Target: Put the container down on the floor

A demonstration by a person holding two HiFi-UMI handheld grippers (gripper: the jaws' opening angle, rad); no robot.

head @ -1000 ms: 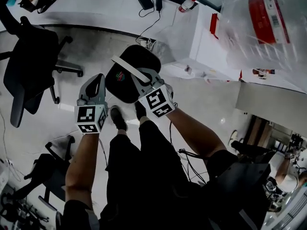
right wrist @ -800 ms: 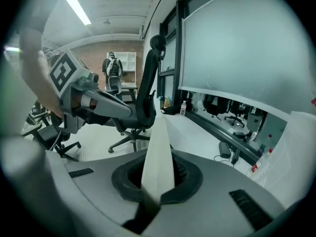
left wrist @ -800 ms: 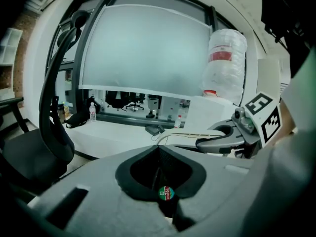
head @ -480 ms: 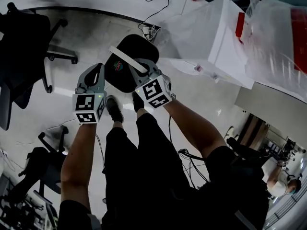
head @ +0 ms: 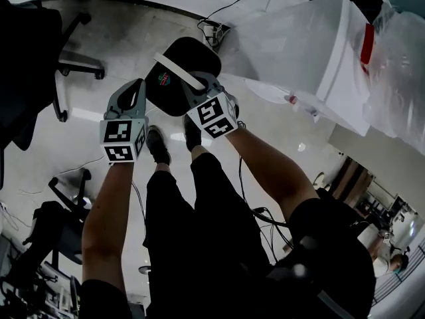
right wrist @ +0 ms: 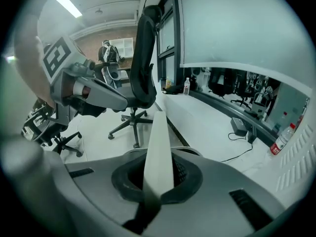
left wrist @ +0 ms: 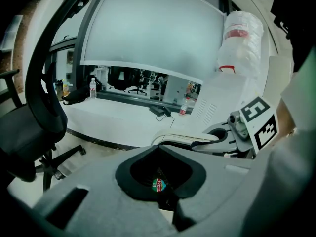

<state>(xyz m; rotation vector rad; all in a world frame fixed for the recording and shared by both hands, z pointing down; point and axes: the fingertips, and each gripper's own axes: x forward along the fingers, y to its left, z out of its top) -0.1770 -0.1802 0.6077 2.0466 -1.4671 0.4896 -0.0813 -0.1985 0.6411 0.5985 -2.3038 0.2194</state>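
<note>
A black container with a white strap handle hangs above the pale floor, in front of the person's shoes. My right gripper is shut on the white handle, which runs up between its jaws. At the container's left side my left gripper is closed on the black wall. A small round red and green sticker on that wall shows between its jaws. The container's underside is hidden.
A black office chair stands at the left, and another chair base lies lower left. A white cabinet under clear plastic is close on the right. A power strip with cables lies beyond the container. The person's shoes are below it.
Both grippers and the container have sunk together toward the floor. Both grips look the same as before. The floor and the white cabinet appear nearer in the head view.
</note>
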